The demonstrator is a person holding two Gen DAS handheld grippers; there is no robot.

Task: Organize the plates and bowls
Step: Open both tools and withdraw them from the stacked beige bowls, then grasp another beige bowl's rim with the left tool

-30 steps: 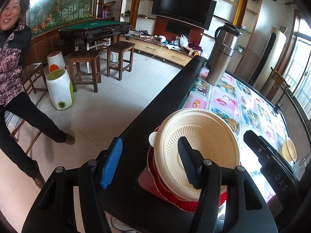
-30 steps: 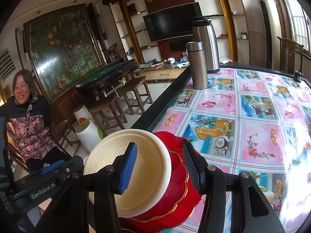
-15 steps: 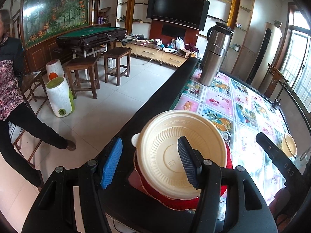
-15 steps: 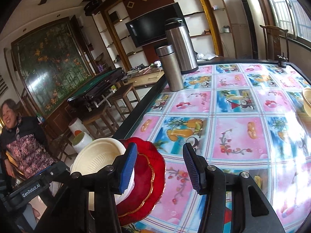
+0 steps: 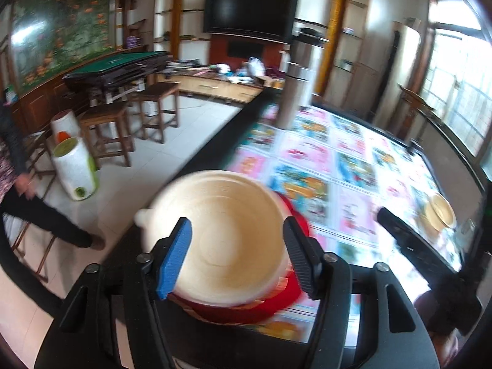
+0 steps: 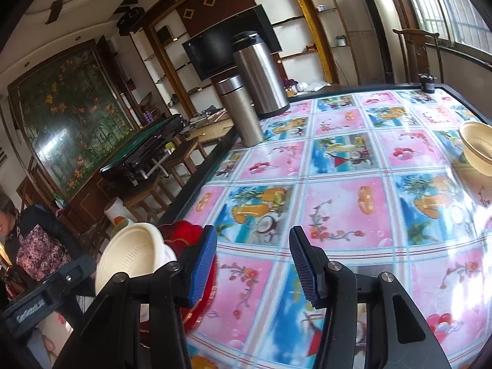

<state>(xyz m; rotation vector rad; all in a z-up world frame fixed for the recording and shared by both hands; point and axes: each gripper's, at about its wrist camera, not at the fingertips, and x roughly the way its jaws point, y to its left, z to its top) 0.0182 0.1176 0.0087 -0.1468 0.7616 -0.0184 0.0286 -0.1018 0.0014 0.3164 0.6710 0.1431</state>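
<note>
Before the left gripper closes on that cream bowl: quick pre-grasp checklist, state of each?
1. Left gripper open: ok, jaws wide apart.
2. Cream bowl between its fingers: cannot tell; it lines up in the left wrist view, but depth is unclear and the frame is blurred.
3. Bowl seated on the red plate: ok.
4. Stack safely on the table: not ok, it sits at the dark edge.
5. Right gripper clear of the stack: ok, open, over the tablecloth beside it.
6. Second bowl located: ok, far right.

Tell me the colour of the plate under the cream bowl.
Red plate, with a gold rim line; clearest in the left wrist view.
</note>
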